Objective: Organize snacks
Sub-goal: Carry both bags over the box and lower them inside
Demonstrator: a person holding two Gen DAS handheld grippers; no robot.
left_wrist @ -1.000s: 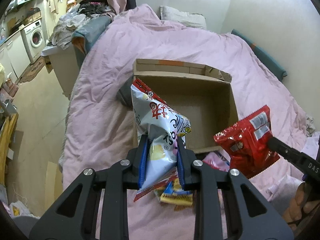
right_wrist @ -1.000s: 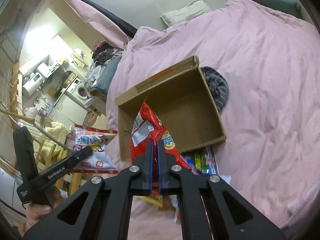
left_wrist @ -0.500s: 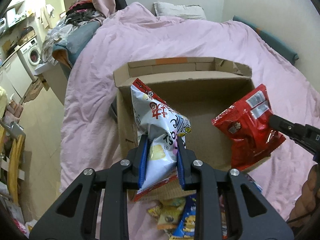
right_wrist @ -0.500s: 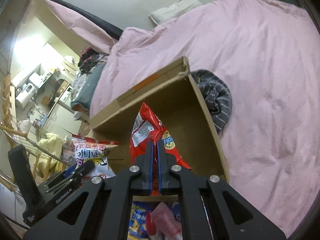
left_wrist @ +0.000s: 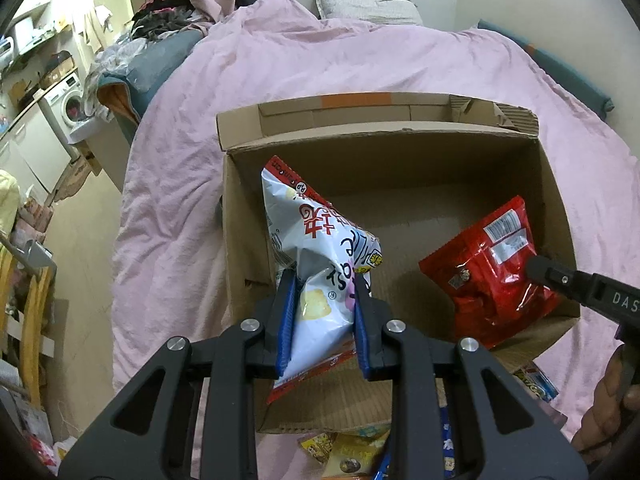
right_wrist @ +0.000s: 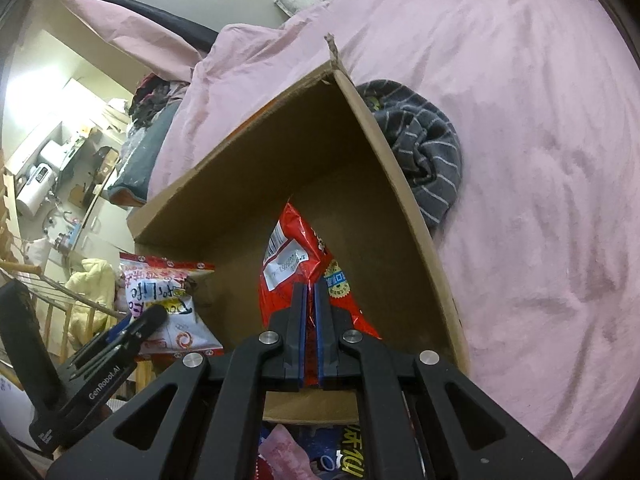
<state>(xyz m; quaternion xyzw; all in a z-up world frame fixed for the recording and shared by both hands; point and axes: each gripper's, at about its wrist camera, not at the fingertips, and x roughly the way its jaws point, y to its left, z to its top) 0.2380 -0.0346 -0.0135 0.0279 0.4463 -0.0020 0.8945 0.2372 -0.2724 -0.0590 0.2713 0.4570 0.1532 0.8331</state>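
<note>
Left hand-held gripper (left_wrist: 324, 312) clamps white chip bag (left_wrist: 320, 248); right hand-held gripper (right_wrist: 310, 320) clamps red snack bag (right_wrist: 296, 260); both bags over cardboard box (left_wrist: 400, 152).

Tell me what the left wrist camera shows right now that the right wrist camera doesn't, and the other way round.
Only the left wrist view shows the washing machine, the box's orange-taped far flap and a yellow snack pack on the bed's near side.

Only the right wrist view shows a striped grey cloth bundled against the box's outer wall.

Both show the cardboard box, the pink duvet, the white chip bag clamped in the left gripper and the red snack bag clamped in the right gripper, both over the box.
</note>
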